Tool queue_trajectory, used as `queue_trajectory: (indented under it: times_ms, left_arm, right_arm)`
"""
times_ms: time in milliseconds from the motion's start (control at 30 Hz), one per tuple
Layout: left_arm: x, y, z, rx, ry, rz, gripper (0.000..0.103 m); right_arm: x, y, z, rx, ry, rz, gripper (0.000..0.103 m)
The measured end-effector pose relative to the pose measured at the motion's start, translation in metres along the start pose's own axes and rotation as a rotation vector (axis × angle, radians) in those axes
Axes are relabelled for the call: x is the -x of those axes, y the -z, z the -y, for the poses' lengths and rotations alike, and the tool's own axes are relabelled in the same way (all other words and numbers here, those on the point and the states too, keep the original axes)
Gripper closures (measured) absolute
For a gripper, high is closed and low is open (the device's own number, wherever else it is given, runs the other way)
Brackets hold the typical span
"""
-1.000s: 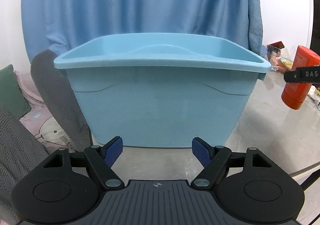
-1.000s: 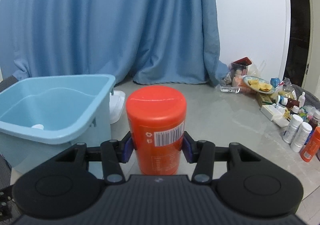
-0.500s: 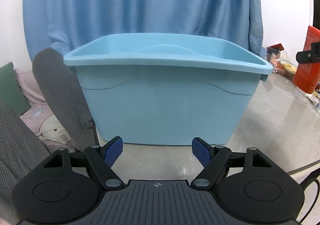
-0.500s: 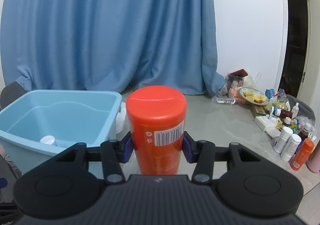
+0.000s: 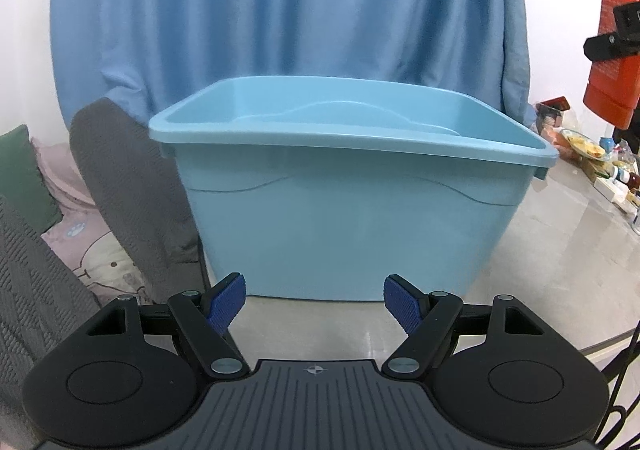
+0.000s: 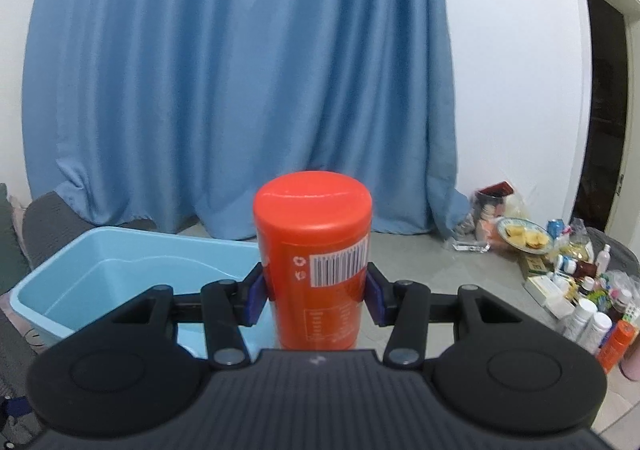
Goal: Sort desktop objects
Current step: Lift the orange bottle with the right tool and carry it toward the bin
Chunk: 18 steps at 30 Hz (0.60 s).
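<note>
My right gripper [image 6: 316,298] is shut on an upright orange canister [image 6: 314,242] with a barcode label, held high in the air just right of the light blue plastic bin [image 6: 132,250]. The canister also shows at the upper right of the left wrist view [image 5: 610,90], above the bin's rim. My left gripper [image 5: 315,300] is open and empty, low over the table right in front of the bin's near wall [image 5: 344,226]. The bin's inside is mostly hidden from here.
A crowd of bottles, boxes and a plate of food [image 6: 568,278] lies on the table's right side. A blue curtain [image 6: 240,70] hangs behind. A grey chair back [image 5: 120,186] and cushions stand left of the bin. The table edge [image 5: 600,346] runs at lower right.
My right gripper has lifted the orange canister higher and toward the bin. The left gripper has drawn back slightly and shifted left, still open.
</note>
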State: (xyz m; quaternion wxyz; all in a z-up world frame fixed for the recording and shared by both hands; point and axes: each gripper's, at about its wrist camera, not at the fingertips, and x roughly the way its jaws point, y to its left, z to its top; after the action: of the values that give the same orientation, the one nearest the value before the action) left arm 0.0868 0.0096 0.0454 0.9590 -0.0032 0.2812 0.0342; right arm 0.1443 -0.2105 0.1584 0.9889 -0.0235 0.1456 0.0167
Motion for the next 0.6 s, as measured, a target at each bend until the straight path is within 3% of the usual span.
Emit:
queue_trajectory:
  times_ms: [300, 600]
  left_arm:
    - [-0.007, -0.007, -0.013, 0.018, -0.015, -0.022, 0.025]
    - [-0.005, -0.018, -0.021, 0.047, -0.032, 0.008, 0.025]
  right_arm:
    - [-0.017, -0.014, -0.023, 0.004, -0.076, 0.016, 0.053]
    - [-0.051, -0.020, -0.059, 0.038, -0.179, 0.009, 0.053]
